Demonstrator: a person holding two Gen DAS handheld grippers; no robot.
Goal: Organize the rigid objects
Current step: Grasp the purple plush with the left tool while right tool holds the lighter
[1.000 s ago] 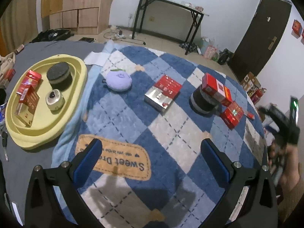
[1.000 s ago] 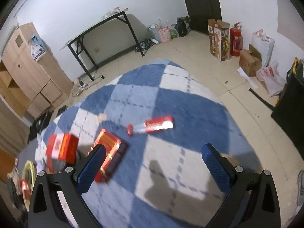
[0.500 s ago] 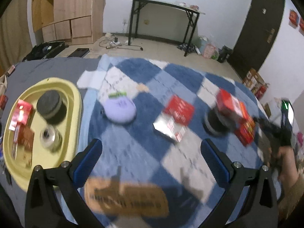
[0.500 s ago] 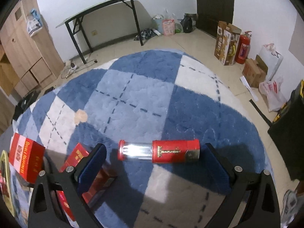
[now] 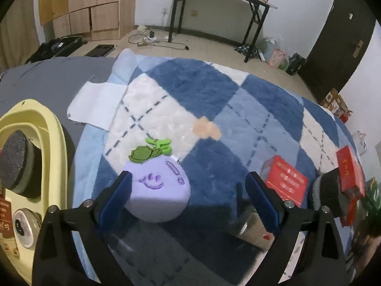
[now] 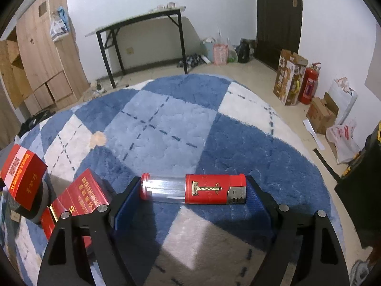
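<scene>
Red lighter (image 6: 194, 189) — flat, crosswise on rug (image 6: 181, 128).

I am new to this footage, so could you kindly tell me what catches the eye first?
A big red lighter lies crosswise on the checked rug, framed by the open right gripper. A purple plush toy sits by the left gripper, with a yellow tray at far left.

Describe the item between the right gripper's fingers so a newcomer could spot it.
On the blue-and-white checked rug, look between the open right gripper. The lighter lies there sideways: a clear tube with a red cap and a metal end. Unlike the red boxes beside it, it is cylindrical and see-through.
</scene>
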